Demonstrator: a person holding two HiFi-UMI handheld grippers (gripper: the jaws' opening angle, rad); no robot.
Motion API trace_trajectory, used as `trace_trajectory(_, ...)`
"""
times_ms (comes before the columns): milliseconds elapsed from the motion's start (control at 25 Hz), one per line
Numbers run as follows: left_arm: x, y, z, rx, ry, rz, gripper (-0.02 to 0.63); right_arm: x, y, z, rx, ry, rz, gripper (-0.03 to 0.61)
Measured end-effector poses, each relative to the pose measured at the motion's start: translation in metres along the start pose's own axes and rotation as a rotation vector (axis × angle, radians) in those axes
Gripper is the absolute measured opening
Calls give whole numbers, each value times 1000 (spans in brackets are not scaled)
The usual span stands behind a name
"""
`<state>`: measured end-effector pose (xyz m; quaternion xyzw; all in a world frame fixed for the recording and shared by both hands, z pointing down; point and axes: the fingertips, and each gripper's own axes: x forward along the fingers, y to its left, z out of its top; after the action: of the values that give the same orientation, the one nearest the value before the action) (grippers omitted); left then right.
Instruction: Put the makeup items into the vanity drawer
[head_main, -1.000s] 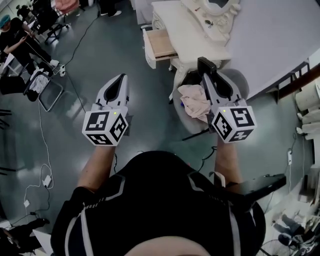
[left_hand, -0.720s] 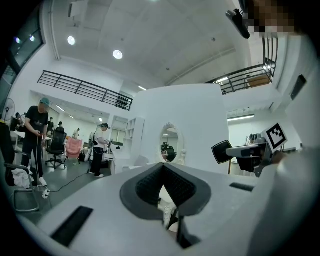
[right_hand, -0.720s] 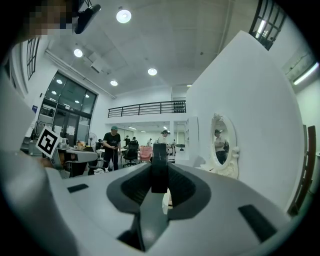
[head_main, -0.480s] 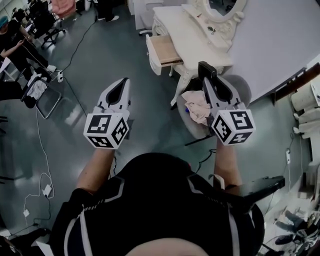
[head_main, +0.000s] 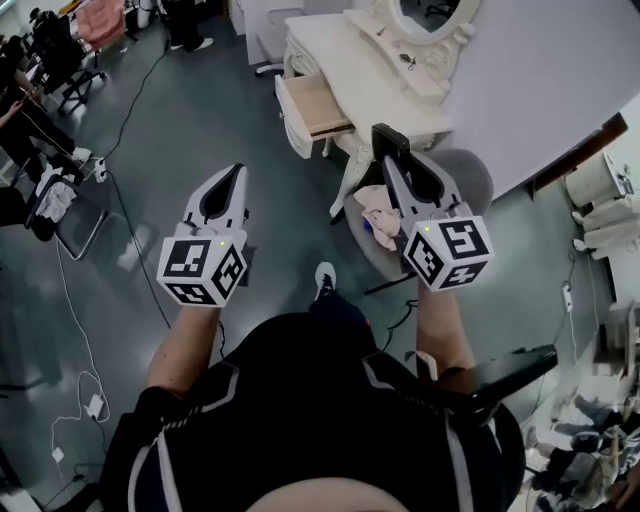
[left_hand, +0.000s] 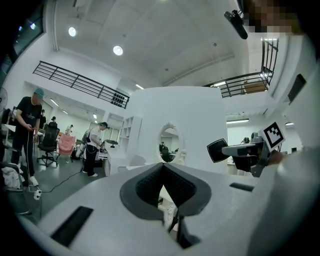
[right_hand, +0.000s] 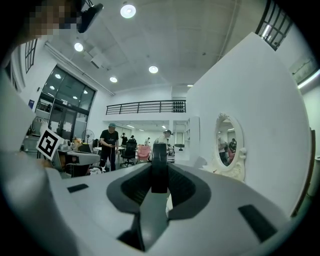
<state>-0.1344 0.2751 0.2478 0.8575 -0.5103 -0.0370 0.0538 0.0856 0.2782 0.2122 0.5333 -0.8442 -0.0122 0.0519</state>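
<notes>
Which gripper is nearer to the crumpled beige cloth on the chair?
Right. The right gripper is beside the crumpled beige cloth; the left gripper is apart, over the floor.

Head view steeply down from above, both gripper views level across the room, vanity (head_main: 372, 82) and mirror (head_main: 432, 10) in all three.

A flat black makeup case with rounded corners (right_hand: 159, 167) stands upright on its edge, clamped between the jaws of the right gripper (head_main: 392, 160), and sticks out past their tips. It is held level above the floor, near the front of the white carved vanity table (head_main: 375, 75).

The vanity's white drawer with a pale wooden inside (head_main: 312, 105) is pulled well out of the table's left end, its pale bottom in view. It lies farther away than the case and to its left, well apart from it.
</notes>
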Motion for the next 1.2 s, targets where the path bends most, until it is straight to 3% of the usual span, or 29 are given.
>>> trace_trajectory(520,109,52,11,12,-2,53,3,120,-67,0,17,-8,47,97)
trace_trajectory(1200,296,74,12,46,52,63,3,251,-197,-6,54,-3,101,97)
